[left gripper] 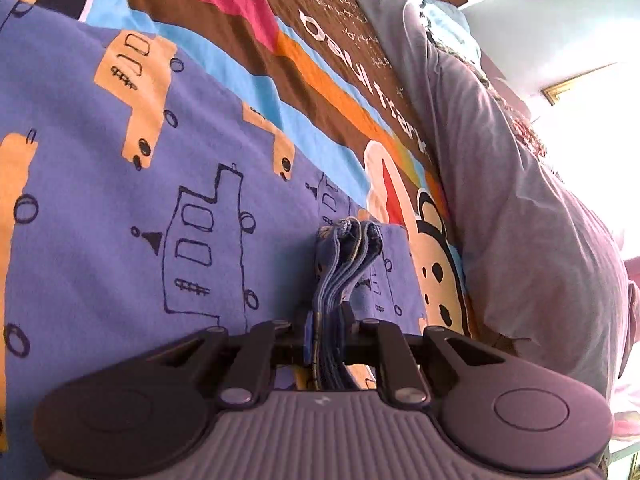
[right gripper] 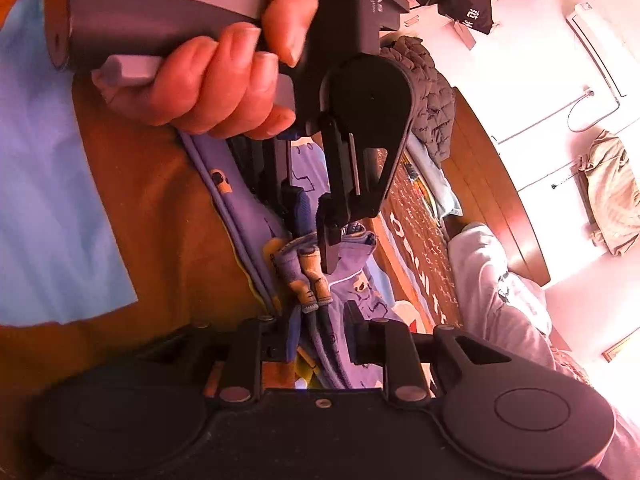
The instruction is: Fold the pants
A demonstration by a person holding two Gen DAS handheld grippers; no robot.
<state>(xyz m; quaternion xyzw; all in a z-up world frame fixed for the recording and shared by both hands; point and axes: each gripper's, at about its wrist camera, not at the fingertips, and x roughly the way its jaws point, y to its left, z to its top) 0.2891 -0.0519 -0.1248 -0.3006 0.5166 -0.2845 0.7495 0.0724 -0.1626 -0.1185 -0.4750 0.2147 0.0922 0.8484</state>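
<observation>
While both my left gripper [left gripper: 326,336] and right gripper [right gripper: 320,336] clamp layered hems, the pants [left gripper: 120,200] seem mid-fold across the bedspread [left gripper: 320,60].

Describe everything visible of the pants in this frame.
The pants are soft purple-blue knit fabric printed with orange vehicles and dark outlined buildings and circles. They lie spread on the colourful bedspread. Bunched, layered edges are pinched in the left gripper and the right gripper, both shut on the cloth.

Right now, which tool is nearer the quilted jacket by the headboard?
Left. The left tool sits ahead of the right tool, toward the quilted jacket; both grip the pants.
</observation>
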